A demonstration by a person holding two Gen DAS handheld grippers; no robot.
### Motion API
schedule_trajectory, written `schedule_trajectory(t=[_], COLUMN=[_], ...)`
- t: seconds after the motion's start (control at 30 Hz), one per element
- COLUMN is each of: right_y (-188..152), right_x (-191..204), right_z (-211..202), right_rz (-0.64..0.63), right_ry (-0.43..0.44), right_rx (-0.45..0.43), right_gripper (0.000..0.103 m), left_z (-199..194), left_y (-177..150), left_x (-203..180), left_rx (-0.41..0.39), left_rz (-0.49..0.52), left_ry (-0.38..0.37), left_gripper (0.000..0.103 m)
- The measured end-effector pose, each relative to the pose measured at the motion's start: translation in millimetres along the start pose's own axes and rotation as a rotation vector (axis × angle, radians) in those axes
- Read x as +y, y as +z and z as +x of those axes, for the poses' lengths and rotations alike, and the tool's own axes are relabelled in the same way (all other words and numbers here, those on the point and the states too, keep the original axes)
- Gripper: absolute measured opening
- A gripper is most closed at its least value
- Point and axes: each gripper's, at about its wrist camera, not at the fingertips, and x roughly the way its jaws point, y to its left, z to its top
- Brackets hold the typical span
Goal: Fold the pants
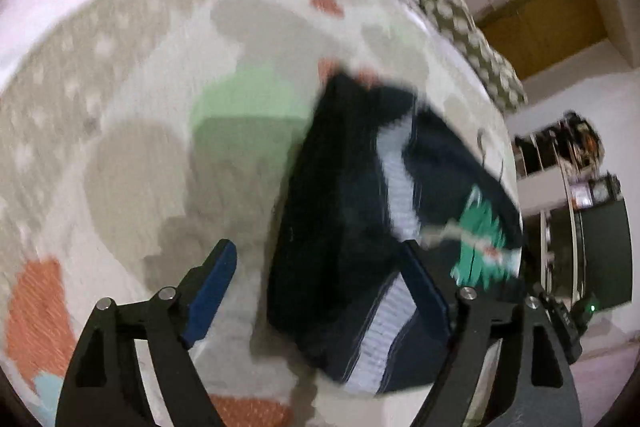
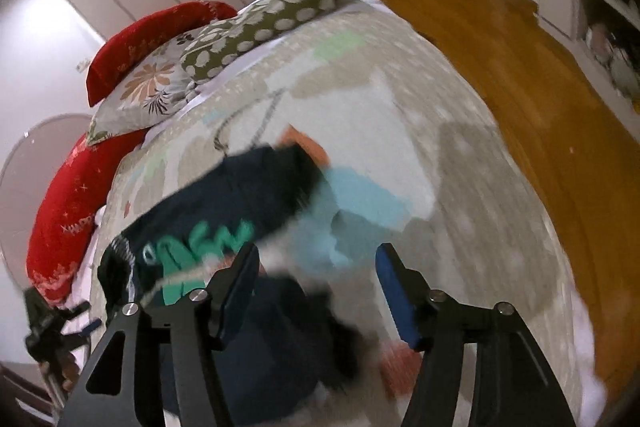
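Both my left tongs (image 1: 324,291) and right tongs (image 2: 316,291) gape empty over the bunched pants (image 1: 344,227) (blurred), so I'd pinch the waistband corners evenly before folding.

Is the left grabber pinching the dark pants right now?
Cannot tell. In the left wrist view the left gripper is wide open over the pants; one finger overlaps the cloth, but blur hides any contact.
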Motion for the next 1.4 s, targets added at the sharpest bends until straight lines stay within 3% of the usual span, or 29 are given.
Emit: schedule_trajectory(t=[0.07, 0.13, 0.2, 0.23, 0.27, 0.3, 0.33, 0.37, 0.6, 0.8, 0.9, 1.03, 1.13, 1.27, 1.4], right_y=[-20, -36, -47, -51, -54, -54, -54, -52, -61, -90, -106, -107, -85, -42, 9], right_x=[-9, -12, -11, -11, -8, -6, -2, 0, 11, 16, 10, -7, -5, 20, 42], right_z=[-5, -4, 4, 8, 11, 13, 15, 18, -8, -32, -28, -38, -61, -52, 15], right_rz=[0.021, 0.027, 0.040, 0.044, 0.039, 0.028, 0.014, 0.012, -0.004, -0.026, -0.048, 0.036, 0.030, -0.029, -0.013], right_ry=[0.003, 0.006, 0.006, -0.004, -0.019, -0.023, -0.013, 0.010, 0.078, 0.125, 0.089, 0.101, 0.069, 0.038, 0.010], right_rx=[-0.005, -0.001, 0.018, 0.020, 0.007, -0.003, 0.001, 0.023, 0.050, 0.078, 0.092, 0.072, -0.025, -0.037, 0.055], right_gripper=[0.068, 0.068, 0.068, 0.068, 0.068, 0.066, 0.043, 0.011, 0.011, 0.011, 0.014, 0.028, 0.053, 0.055, 0.055], left_z=[16, 22, 30, 35, 37, 38, 35, 29, -18, -33, -27, -48, -72, -89, -97], left_y=[-14, -21, -24, -25, -27, -27, -28, -29, -42, -67, -72, -84, -98, -109, -116], left_x=[-6, -22, -38, -44, -50, -53, -55, -55, -41, -18, -1, 8, 9, 14, 19], left_rx=[0.033, -0.002, -0.008, -0.006, -0.005, 0.003, 0.015, 0.008, -0.028, -0.028, -0.006, -0.072, -0.161, -0.200, -0.198], left_rz=[0.037, 0.102, 0.154, 0.169, 0.188, 0.202, 0.199, 0.187, 0.149, 0.117, 0.061, 0.033, 0.034, 0.016, 0.008], left_ry=[0.000, 0.042, 0.101, 0.145, 0.209, 0.223, 0.198, 0.192, 0.151, 0.174, 0.175, 0.164, 0.193, 0.156, 0.137], left_gripper=[0.087, 0.095, 0.090, 0.080, 0.050, 0.030, 0.028, 0.027, 0.026, 0.029, 0.034, 0.040, 0.044, 0.047, 0.047])
